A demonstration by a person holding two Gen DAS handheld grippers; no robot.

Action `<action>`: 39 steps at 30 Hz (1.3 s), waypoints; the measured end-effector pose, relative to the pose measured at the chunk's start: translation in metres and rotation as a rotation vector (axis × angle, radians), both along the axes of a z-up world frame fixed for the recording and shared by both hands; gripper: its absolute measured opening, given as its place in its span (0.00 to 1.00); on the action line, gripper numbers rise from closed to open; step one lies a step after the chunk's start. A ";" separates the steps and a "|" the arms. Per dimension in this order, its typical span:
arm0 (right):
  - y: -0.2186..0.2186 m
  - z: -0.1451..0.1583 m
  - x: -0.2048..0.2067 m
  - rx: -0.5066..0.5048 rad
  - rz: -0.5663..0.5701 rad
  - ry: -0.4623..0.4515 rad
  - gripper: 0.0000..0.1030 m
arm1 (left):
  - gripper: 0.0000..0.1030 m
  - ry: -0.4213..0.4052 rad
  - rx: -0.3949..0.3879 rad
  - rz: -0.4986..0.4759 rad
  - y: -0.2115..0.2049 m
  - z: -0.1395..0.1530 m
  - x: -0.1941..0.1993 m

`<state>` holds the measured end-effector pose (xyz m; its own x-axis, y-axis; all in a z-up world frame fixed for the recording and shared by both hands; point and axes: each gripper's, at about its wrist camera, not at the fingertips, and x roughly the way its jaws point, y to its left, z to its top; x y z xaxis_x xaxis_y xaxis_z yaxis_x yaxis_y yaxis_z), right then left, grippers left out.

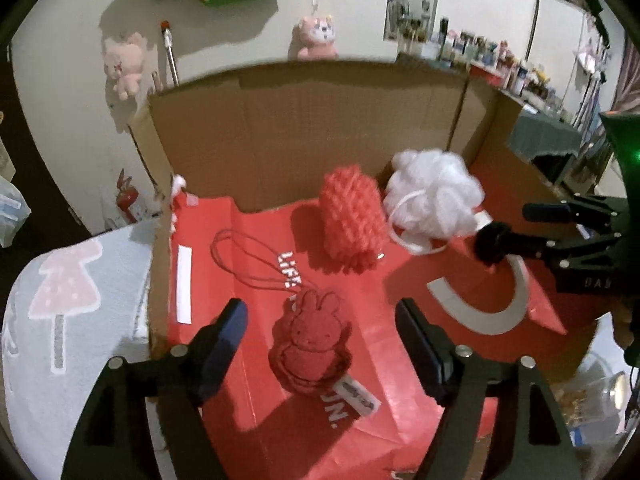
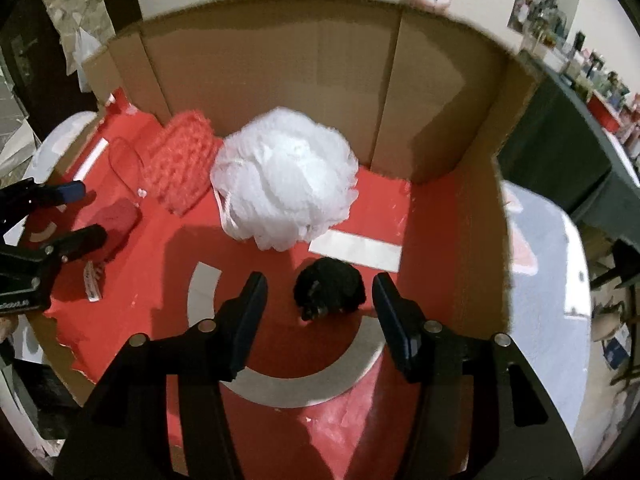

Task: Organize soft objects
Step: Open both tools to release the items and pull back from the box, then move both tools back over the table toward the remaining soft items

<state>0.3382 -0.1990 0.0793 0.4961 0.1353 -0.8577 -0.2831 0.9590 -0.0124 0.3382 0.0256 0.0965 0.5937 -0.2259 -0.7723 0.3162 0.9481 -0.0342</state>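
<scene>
Now I'm mid-sort: my left gripper [image 1: 320, 332] gapes around the red bunny [image 1: 310, 350], my right gripper [image 2: 320, 304] gapes around the black pompom [image 2: 329, 289], both on the box [image 2: 280, 64] floor. Next, I'd judge, squeeze gently.

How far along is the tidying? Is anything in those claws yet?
Four soft things lie in the cardboard box: white pouf, red knit pad, red bunny, black pompom. Neither claw grips anything: left gripper is open around the bunny, right gripper open around the pompom. Grasping comes next, probably.
</scene>
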 end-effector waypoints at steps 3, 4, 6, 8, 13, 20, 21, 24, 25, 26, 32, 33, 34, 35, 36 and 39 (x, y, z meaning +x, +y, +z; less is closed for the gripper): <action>-0.003 0.015 -0.011 0.016 -0.003 -0.037 0.63 | 0.83 -0.057 -0.025 0.009 0.003 0.016 -0.018; -0.004 0.022 -0.017 0.022 -0.006 -0.053 0.63 | 0.85 -0.070 -0.035 0.010 0.004 0.020 -0.023; -0.007 0.035 -0.029 0.038 -0.009 -0.083 0.63 | 0.90 -0.100 -0.053 0.017 0.007 0.029 -0.036; -0.012 0.052 -0.033 0.053 -0.013 -0.108 0.63 | 0.93 -0.140 -0.066 0.027 0.009 0.041 -0.052; -0.016 0.086 -0.074 0.102 -0.007 -0.214 0.70 | 0.96 -0.214 -0.092 0.045 0.008 0.064 -0.093; -0.016 0.120 -0.143 0.153 -0.014 -0.335 0.75 | 0.99 -0.303 -0.127 0.065 0.006 0.081 -0.150; -0.017 0.123 -0.153 0.154 -0.017 -0.351 0.75 | 0.99 -0.310 -0.129 0.069 0.006 0.082 -0.158; -0.020 0.124 -0.177 0.170 -0.026 -0.383 0.75 | 0.99 -0.332 -0.149 0.093 0.008 0.081 -0.184; -0.021 0.123 -0.187 0.174 -0.035 -0.392 0.75 | 0.99 -0.340 -0.150 0.098 0.009 0.080 -0.191; -0.022 0.123 -0.194 0.173 -0.042 -0.402 0.75 | 0.99 -0.353 -0.147 0.102 0.009 0.079 -0.200; -0.031 0.108 -0.239 0.187 -0.085 -0.466 0.75 | 1.00 -0.358 -0.186 0.115 0.011 0.064 -0.238; -0.032 0.103 -0.245 0.188 -0.094 -0.468 0.75 | 1.00 -0.355 -0.187 0.118 0.011 0.060 -0.243; -0.032 0.098 -0.251 0.187 -0.102 -0.471 0.75 | 1.00 -0.354 -0.185 0.127 0.012 0.055 -0.249; -0.033 0.092 -0.258 0.180 -0.114 -0.478 0.75 | 1.00 -0.352 -0.181 0.132 0.011 0.052 -0.253; -0.033 0.089 -0.262 0.174 -0.122 -0.482 0.75 | 1.00 -0.348 -0.179 0.137 0.011 0.047 -0.256; -0.034 0.072 -0.278 0.163 -0.151 -0.488 0.75 | 1.00 -0.331 -0.183 0.150 0.013 0.036 -0.265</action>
<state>0.0607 -0.2331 0.1514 0.8562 0.1433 -0.4964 -0.1398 0.9892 0.0443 0.0734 0.0387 0.1328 0.8404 -0.2343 -0.4887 0.1974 0.9721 -0.1266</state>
